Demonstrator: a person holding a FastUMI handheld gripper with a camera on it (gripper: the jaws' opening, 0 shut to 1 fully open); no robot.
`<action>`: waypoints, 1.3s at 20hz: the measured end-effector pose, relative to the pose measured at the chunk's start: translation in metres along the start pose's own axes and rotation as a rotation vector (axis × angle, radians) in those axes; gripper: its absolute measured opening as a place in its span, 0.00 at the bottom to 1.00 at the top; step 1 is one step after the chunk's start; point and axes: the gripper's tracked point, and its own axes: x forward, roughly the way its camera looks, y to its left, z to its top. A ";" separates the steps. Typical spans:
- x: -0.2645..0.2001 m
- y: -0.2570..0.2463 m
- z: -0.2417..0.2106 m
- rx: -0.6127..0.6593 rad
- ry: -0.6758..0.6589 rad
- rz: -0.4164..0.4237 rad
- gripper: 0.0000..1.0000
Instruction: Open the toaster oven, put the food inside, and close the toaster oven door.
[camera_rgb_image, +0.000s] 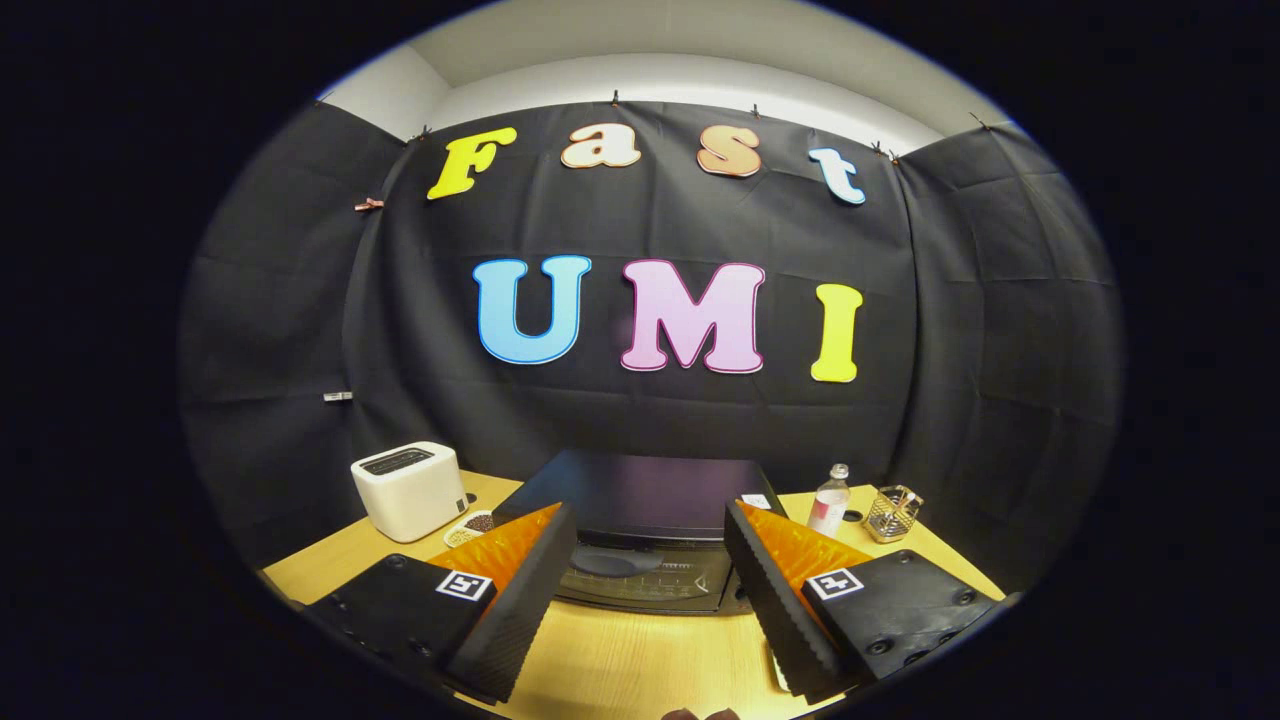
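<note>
A black toaster oven (640, 500) stands on the wooden table straight ahead of my fingers, its glass door (640, 580) shut and showing between them. My gripper (650, 590) is open, with a wide gap and nothing held; it hovers above the table just short of the oven's front. A small dish with dark food (473, 524) lies left of the oven, partly hidden behind my left finger (520, 600).
A white pop-up toaster (410, 490) stands at the back left of the table (620, 660). To the right of the oven are a small clear bottle (829, 500) and a glass holder (892, 513). Black cloth walls close in the table on three sides.
</note>
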 end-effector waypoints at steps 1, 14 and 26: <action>0.005 0.002 -0.003 0.004 0.005 -0.006 0.98; 0.105 0.020 -0.088 -0.012 0.146 -0.114 0.98; 0.105 0.030 -0.123 0.041 0.243 -0.068 1.00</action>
